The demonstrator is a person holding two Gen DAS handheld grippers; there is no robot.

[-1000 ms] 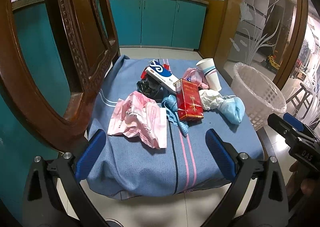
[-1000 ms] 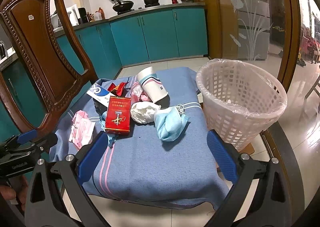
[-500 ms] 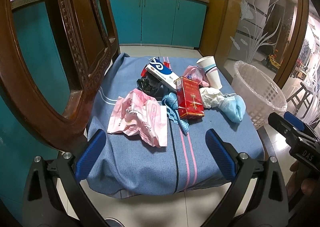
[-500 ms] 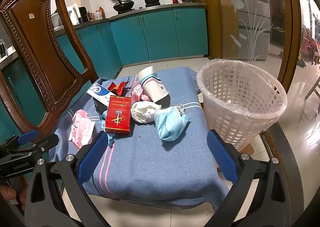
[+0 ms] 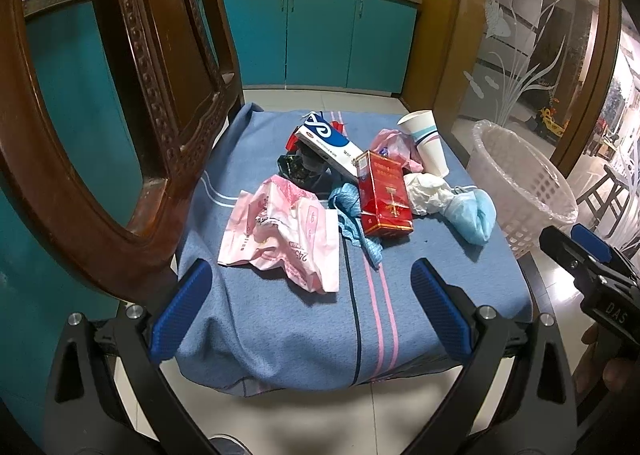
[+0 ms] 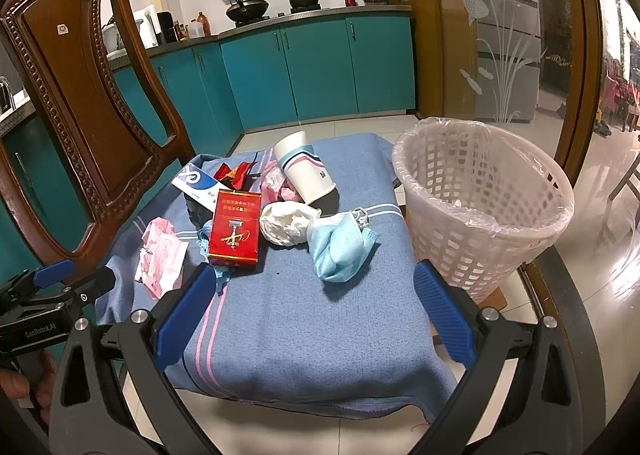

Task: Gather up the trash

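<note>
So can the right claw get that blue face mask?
Probably yes. The right claw is open, and the face mask lies just ahead of it on the blue cloth, with nothing between.

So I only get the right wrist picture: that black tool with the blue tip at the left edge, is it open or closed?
Observer: Open. Its own camera shows the left fingers spread wide, with nothing between them.
Operator: And the pink wrapper beside the red box looks tiny from here?
Observer: In the left view it is a broad crumpled packet with small dark print along its near side.
Operator: What's the dark patch under the white-and-blue box?
Observer: A black shiny crumpled item; what it is I cannot tell.
</note>
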